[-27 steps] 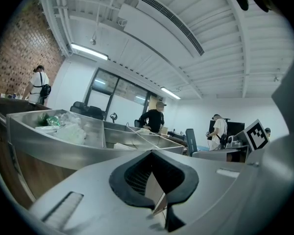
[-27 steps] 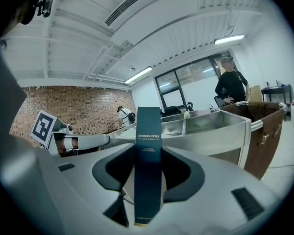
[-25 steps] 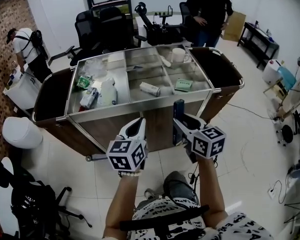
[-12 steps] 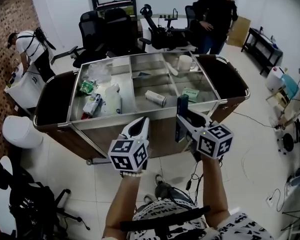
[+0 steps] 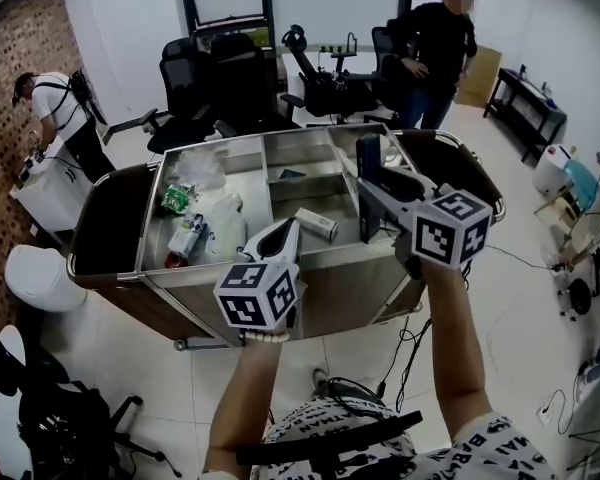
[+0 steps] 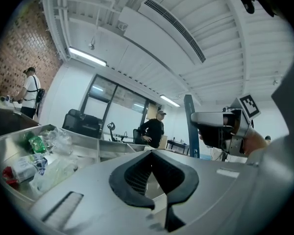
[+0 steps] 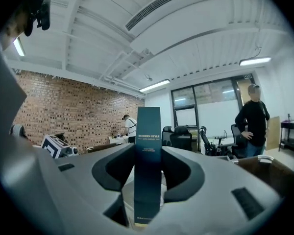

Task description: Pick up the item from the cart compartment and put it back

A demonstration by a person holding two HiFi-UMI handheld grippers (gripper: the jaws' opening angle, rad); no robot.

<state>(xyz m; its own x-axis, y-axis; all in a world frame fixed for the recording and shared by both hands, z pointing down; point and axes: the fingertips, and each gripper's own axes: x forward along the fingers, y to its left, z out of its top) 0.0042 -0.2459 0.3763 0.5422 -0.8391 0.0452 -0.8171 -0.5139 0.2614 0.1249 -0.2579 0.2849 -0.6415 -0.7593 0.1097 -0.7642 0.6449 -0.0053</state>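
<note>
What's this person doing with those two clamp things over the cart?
A person stands at a steel cart with a two-jaw gripper in each hand. The right gripper is clamped on a tall dark blue box, held upright above the cart's right side. The left gripper is shut and empty, near the cart's front edge. Assorted packets lie in the left compartment.

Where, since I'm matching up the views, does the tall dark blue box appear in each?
Head view: dark blue box upright in the right tool, over the cart.
Left gripper view: right of centre, narrow upright strip.
Right gripper view: dead centre, between the jaws.
Shared landmark: standing person in black.
</note>
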